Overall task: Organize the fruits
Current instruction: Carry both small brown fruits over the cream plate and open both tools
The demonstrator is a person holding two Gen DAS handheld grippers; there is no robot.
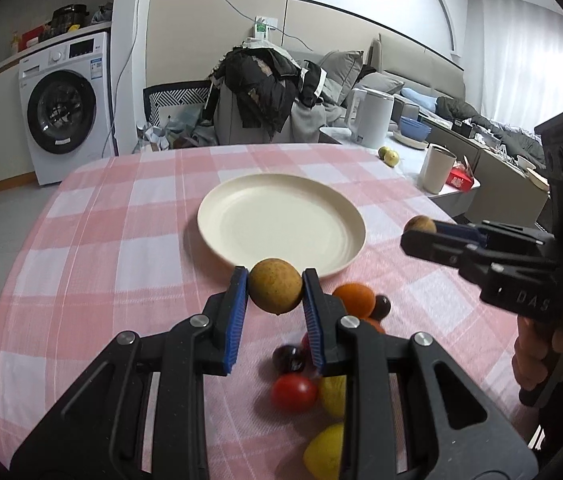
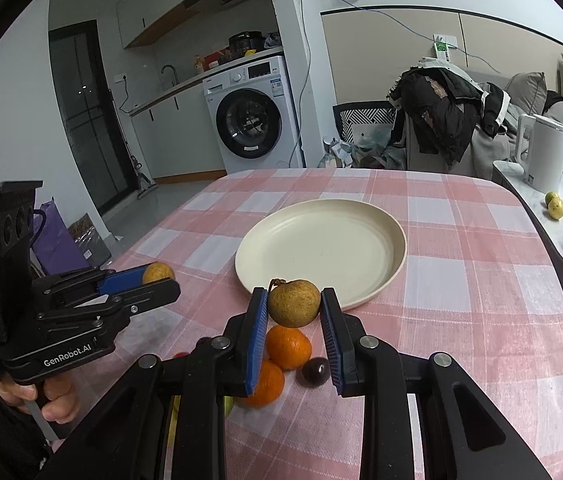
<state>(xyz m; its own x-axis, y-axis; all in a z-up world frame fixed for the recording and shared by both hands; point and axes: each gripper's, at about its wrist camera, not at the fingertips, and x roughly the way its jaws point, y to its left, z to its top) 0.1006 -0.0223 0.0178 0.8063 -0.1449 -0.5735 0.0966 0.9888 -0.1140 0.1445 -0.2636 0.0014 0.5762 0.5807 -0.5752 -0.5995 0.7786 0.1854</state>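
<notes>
Both grippers carry a small brown fruit, lifted off the bench. The left gripper [image 1: 275, 292] has its jaws closed on a round brown fruit [image 1: 275, 291]; the right gripper [image 2: 293, 304] grips a stemmed brown fruit [image 2: 293, 303]. The empty plate [image 1: 241, 196] lies straight ahead, just beyond both sets of jaws. Neither gripper looks clearly nearer; loose fruit stays near below.

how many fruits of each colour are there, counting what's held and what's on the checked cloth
brown longans: 2, both held
oranges: 2
dark cherries: 2
red cherry tomato: 1
yellow fruits: 2
total: 9 clearly seen
</notes>
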